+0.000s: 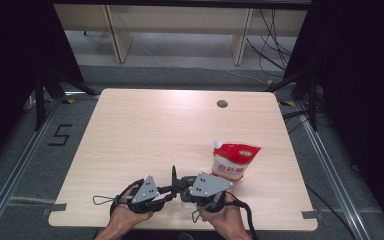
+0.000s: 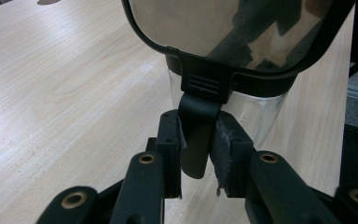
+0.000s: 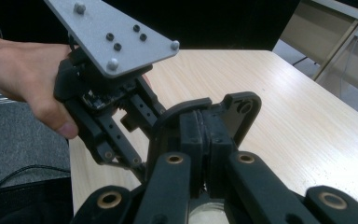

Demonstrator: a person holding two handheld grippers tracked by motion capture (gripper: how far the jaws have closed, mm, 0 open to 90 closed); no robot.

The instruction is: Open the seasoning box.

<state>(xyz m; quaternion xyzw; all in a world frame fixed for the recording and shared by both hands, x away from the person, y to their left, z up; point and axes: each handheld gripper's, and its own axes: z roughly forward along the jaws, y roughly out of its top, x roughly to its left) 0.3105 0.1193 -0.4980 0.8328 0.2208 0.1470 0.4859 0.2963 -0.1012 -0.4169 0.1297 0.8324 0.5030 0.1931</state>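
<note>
While both grippers' jaws clamp its black lid parts, the clear glass jar [image 2: 256,112] stands upright.

On the table [image 1: 145,130] I count one red and white bag [image 1: 234,161], one clear jar [image 2: 256,114] with one hinged lid [image 2: 233,28], and two hand-held grippers, left gripper [image 1: 167,192] and right gripper [image 1: 182,186].
</note>
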